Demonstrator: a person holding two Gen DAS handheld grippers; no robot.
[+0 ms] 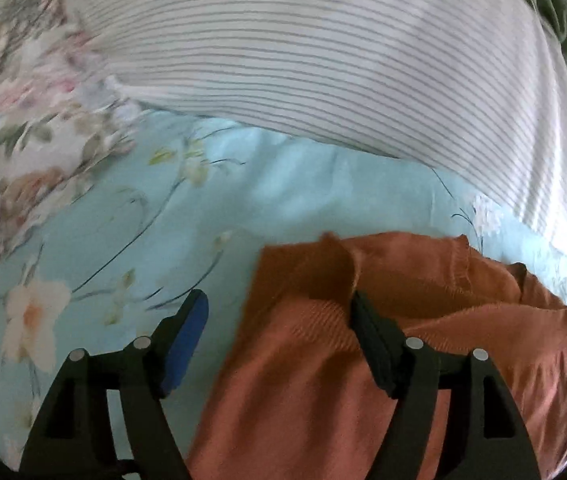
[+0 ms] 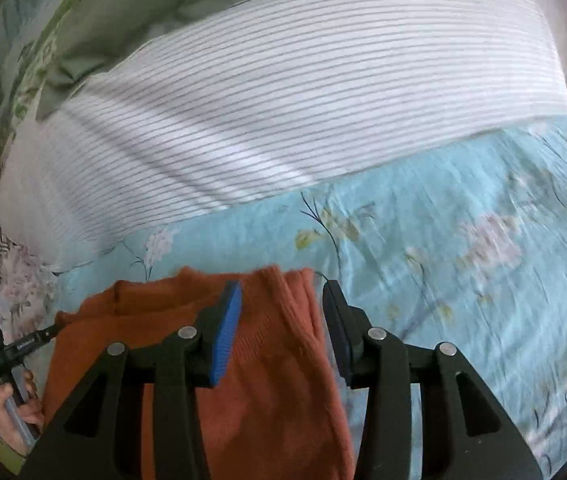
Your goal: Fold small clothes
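The left black two-finger tongs [image 1: 279, 336] point forward and downward, their jaws standing wide apart. The left finger carries a blue ribbed pad [image 1: 187, 344]; the right finger's pad faces away and shows only as a black edge. Nothing is pinched between them.

The right black two-finger tongs [image 2: 283, 328] point forward and downward too, with a narrower gap. Their blue ribbed pad [image 2: 227, 332] sits on the left finger, and neither pad presses on anything.

In the right wrist view, a hand [image 2: 13, 410] grips the left tool's handle at the lower left edge.
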